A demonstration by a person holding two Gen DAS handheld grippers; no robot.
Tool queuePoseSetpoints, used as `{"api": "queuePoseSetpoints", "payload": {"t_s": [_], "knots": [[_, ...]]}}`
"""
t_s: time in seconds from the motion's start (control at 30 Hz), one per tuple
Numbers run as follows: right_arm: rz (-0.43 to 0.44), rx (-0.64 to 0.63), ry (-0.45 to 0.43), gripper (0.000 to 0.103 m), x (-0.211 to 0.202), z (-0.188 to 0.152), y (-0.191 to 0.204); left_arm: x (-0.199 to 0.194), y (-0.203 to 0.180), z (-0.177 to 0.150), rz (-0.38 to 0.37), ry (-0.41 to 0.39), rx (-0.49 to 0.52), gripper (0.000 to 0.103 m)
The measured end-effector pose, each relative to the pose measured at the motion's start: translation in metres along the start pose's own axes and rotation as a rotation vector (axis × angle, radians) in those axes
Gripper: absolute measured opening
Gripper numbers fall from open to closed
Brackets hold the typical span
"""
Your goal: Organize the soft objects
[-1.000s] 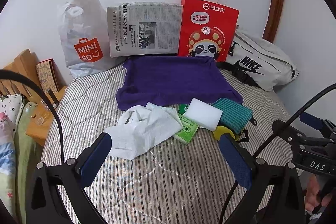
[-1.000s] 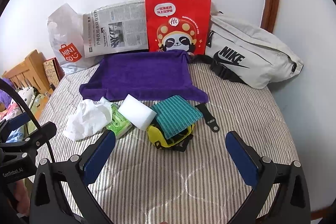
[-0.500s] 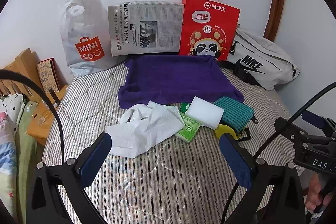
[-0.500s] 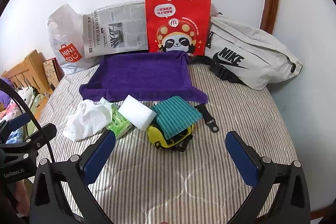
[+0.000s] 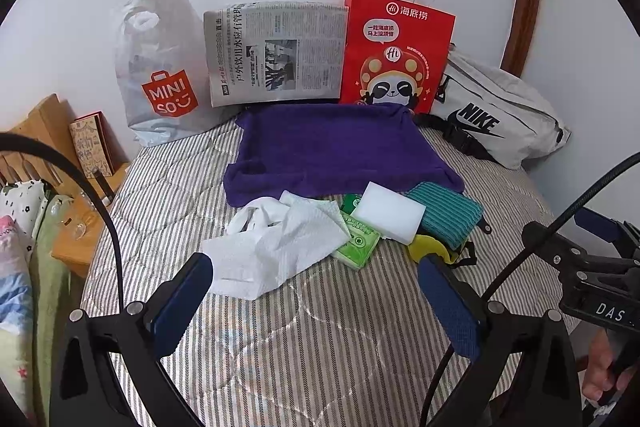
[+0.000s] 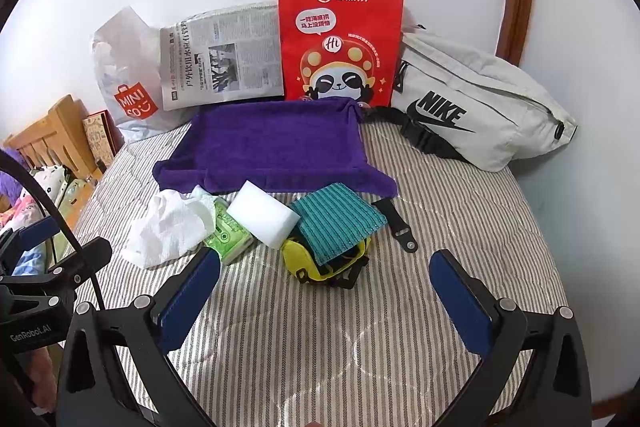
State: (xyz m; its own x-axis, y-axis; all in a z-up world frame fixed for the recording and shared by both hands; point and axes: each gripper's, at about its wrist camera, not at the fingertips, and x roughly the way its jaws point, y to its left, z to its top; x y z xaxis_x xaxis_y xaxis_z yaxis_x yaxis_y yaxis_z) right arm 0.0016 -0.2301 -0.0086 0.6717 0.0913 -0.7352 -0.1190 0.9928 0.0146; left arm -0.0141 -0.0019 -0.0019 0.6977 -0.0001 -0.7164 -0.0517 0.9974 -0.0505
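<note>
Ahead and left of the wide-open left gripper [image 5: 316,291] lay the crumpled tissue [image 5: 276,247], then the green packet [image 5: 358,241], white sponge [image 5: 388,213] and teal cloth [image 6: 336,221] — all piled just before the purple towel [image 5: 332,151]. The right gripper [image 6: 326,285] gaped too, empty, the yellow item [image 6: 298,261] directly ahead. Overlaps risked trouble — lifting one piece could likely drag its neighbour.

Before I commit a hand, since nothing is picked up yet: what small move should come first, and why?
Probably ease the left gripper forward onto the crumpled white tissue. It lies nearest that gripper, on top of the pile's left edge, and both grippers are open and empty. The purple towel behind the pile is bare, perhaps the place to put it.
</note>
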Motion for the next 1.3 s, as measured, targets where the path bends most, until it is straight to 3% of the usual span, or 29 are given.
{"api": "queuePoseSetpoints", "payload": {"t_s": [0.93,1.3], "knots": [[0.003,-0.007,-0.002,0.103,-0.002,-0.002,0.003,0.0,-0.004,-0.002,0.014,0.012,0.002,0.103],[0.012,-0.004,0.026,0.103,0.017,0.001,0.0,0.021,0.007,-0.002,0.013,0.031,0.002,0.103]]}}
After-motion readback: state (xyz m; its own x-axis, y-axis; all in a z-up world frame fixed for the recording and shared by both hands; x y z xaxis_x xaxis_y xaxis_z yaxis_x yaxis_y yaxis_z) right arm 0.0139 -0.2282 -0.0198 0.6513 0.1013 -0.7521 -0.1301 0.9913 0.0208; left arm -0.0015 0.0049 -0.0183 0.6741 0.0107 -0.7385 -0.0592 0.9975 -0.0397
